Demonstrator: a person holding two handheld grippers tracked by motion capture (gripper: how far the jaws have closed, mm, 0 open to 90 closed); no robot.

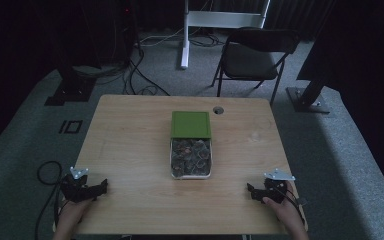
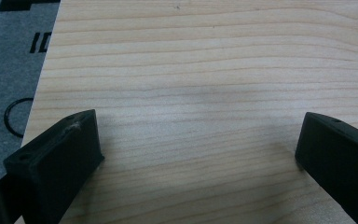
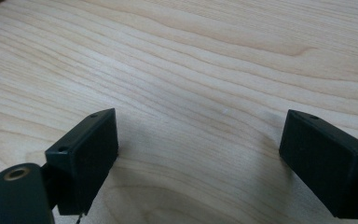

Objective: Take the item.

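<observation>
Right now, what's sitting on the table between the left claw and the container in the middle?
Nothing: in the high view, only bare wooden table separates the left claw from the clear container with its green lid.

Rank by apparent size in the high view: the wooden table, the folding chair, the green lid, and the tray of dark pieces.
1. wooden table, by far the largest.
2. folding chair, though it stands farther from the camera, so its true size is unsure.
3. and 4. tray of dark pieces and green lid look much alike; no ranking.
</observation>
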